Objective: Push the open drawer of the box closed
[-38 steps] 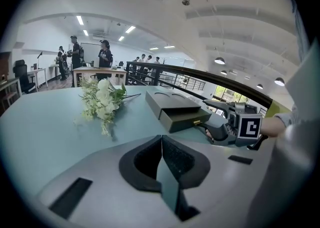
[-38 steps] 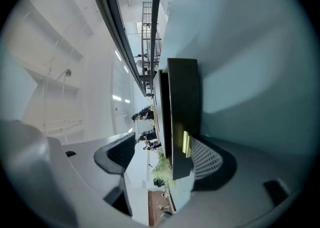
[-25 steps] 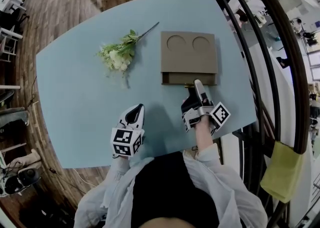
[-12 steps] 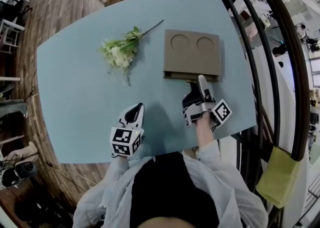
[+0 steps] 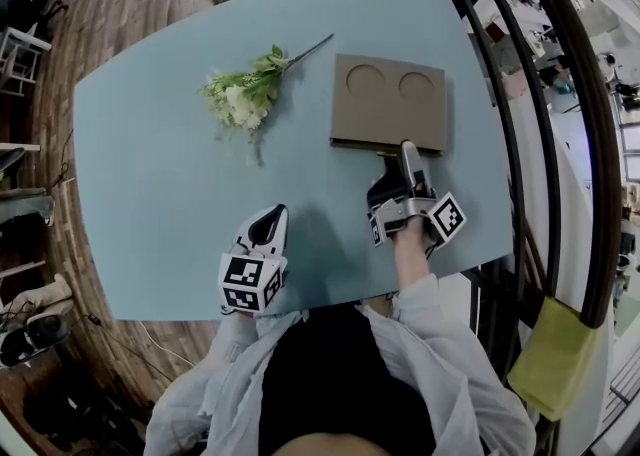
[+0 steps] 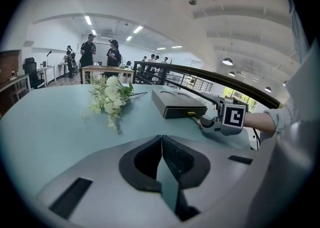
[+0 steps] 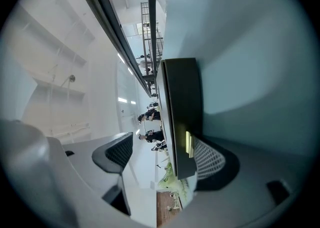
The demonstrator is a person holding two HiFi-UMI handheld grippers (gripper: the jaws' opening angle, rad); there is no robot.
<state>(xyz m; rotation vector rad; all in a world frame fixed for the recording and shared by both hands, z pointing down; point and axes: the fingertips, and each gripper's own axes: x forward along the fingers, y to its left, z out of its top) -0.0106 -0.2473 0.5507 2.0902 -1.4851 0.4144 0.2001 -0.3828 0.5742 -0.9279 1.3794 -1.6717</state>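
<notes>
Showed a flat brown cardboard box (image 5: 388,104) at the right of a pale blue table (image 5: 150,194), thin drawer (image 5: 360,146) nearly shut. Had the right gripper (image 5: 407,156) just opening its jaws wide, drawer front between them ungripped; left gripper (image 5: 268,229) closed, empty. Probably risked shoving the unbraced box away instead.
</notes>
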